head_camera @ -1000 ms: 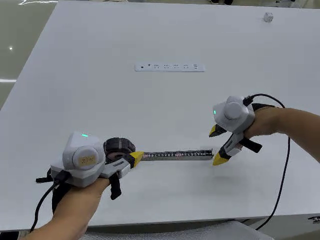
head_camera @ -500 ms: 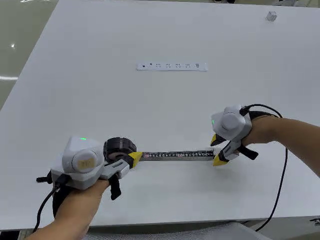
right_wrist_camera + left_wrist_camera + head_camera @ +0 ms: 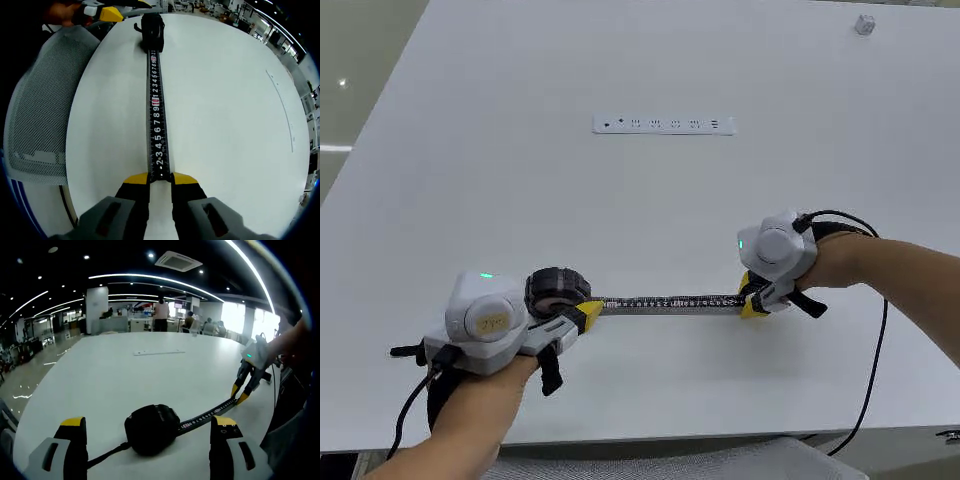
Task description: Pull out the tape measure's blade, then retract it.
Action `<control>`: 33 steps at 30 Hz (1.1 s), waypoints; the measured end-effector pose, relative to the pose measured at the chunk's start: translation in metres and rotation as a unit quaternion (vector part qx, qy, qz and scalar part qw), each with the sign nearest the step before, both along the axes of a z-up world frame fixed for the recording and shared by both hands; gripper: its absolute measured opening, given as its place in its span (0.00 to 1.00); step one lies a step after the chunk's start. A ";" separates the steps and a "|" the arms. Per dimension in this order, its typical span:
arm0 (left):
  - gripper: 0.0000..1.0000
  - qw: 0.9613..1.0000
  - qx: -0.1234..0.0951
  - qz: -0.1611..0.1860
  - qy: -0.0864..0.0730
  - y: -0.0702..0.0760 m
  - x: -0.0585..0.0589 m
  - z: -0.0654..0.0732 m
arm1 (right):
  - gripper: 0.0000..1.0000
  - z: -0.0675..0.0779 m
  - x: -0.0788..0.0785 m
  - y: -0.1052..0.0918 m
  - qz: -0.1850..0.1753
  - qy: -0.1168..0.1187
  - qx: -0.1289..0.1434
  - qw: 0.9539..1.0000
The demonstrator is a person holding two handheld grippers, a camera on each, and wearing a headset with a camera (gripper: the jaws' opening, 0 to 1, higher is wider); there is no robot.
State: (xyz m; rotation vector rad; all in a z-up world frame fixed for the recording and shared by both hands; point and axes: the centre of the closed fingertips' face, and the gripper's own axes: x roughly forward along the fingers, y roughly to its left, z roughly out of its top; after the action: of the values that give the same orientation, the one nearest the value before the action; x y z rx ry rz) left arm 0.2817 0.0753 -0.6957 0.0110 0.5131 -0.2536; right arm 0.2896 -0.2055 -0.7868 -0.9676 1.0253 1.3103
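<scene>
Toward 8 o'clock on the white counter (image 3: 640,200), close to its near edge, the black tape measure case (image 3: 557,292) lies flat. Its blade (image 3: 670,303) is drawn out along the surface toward 3 o'clock. The left gripper (image 3: 148,422) has its jaws spread wide, one on either side of the case. It brackets the case without visibly pressing on it, though in the head view one yellow tip sits just beside the blade's mouth. The right gripper (image 3: 160,178) has its jaws drawn in narrow and pinched on the blade's free end, at the low numbers of the scale. The blade looks like thin, cupped spring steel: stiff while it stays straight, likely to kink if twisted, and pulled back hard by its coil. The end tab is therefore the sound place to hold it, and the return is best fed in rather than let snap. The case looks small and light on a smooth top, so it would probably slide toward the pull unless the left jaws close on its flanks or brace it. There is open room toward 3 o'clock and toward 12 o'clock, where the power strip (image 3: 663,124) lies well apart from the work. At 6 o'clock the counter's edge is near both grippers, and a mesh chair (image 3: 40,115) stands just beyond it.
</scene>
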 end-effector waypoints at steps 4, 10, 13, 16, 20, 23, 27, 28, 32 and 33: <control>1.00 1.000 -0.001 0.000 -0.002 -0.001 0.000 0.000 | 0.15 -0.001 0.002 0.000 -0.018 0.014 -0.008 1.000; 1.00 1.000 -0.002 -0.001 0.000 -0.003 -0.001 -0.001 | 0.15 -0.001 0.001 0.000 -0.014 0.021 -0.011 1.000; 1.00 1.000 -0.005 0.003 -0.002 -0.004 0.001 -0.002 | 0.15 -0.002 0.001 0.000 -0.019 0.023 -0.014 0.999; 1.00 1.000 -0.006 0.011 0.000 -0.004 0.004 -0.005 | 0.15 -0.002 0.002 0.001 -0.022 0.024 -0.025 0.999; 1.00 1.000 -0.011 0.025 -0.003 -0.004 0.009 -0.008 | 0.15 -0.003 0.002 0.001 -0.027 0.025 -0.043 0.998; 0.99 0.999 -0.012 0.031 0.003 -0.005 0.011 -0.012 | 0.15 -0.004 0.002 -0.001 -0.034 0.025 -0.052 0.998; 0.97 0.998 -0.024 0.055 0.023 0.000 0.013 -0.024 | 0.15 -0.004 0.003 -0.002 -0.047 0.031 -0.052 0.997; 0.97 0.998 -0.027 0.060 0.025 0.002 0.014 -0.025 | 0.15 -0.004 0.002 -0.002 -0.045 0.030 -0.052 0.997; 0.95 0.997 -0.032 0.069 0.033 0.005 0.018 -0.030 | 0.15 -0.004 0.003 -0.002 -0.043 0.029 -0.053 0.997; 0.94 0.996 -0.033 0.069 0.034 0.005 0.019 -0.030 | 0.15 -0.004 0.003 -0.002 -0.044 0.029 -0.053 0.997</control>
State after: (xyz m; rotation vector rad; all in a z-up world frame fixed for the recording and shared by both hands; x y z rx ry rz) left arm 0.3005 0.0799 -0.7255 -0.0983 0.5700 -0.1354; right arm 0.2924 -0.2075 -0.7908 -0.9584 1.1796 1.2278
